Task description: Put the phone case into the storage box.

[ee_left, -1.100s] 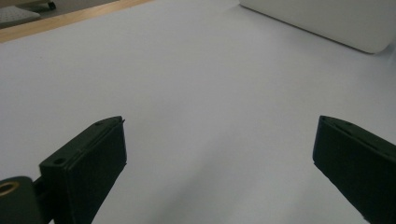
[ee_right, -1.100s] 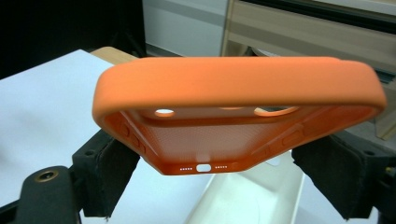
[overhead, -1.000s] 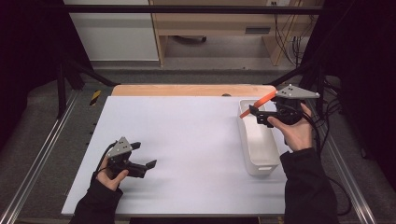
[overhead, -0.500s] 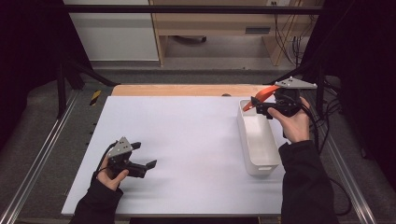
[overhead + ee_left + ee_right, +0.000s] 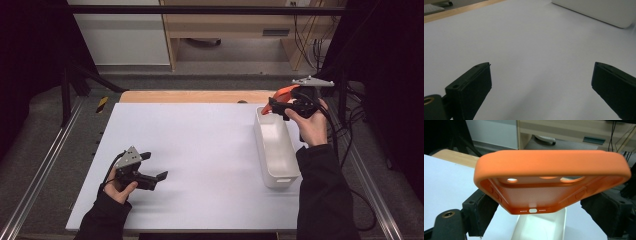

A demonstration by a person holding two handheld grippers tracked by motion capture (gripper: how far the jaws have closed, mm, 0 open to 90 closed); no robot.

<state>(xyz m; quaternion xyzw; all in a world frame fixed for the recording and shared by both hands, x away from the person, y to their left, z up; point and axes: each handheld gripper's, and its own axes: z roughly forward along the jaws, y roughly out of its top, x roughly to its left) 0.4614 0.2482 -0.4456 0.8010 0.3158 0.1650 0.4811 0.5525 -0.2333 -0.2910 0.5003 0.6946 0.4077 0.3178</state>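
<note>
Tool, left: your left tool sits low over the near-left part of the white tabletop, its jaws spread wide with nothing between them.
Bin: the white bin stands on the right side of the tabletop.
Tool, right: your right tool is clamped on the orange phone case, held in the air above the bin's far end.

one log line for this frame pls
right hand-held gripper: shut on orange phone case above white bin | left hand-held gripper: open, empty
</note>
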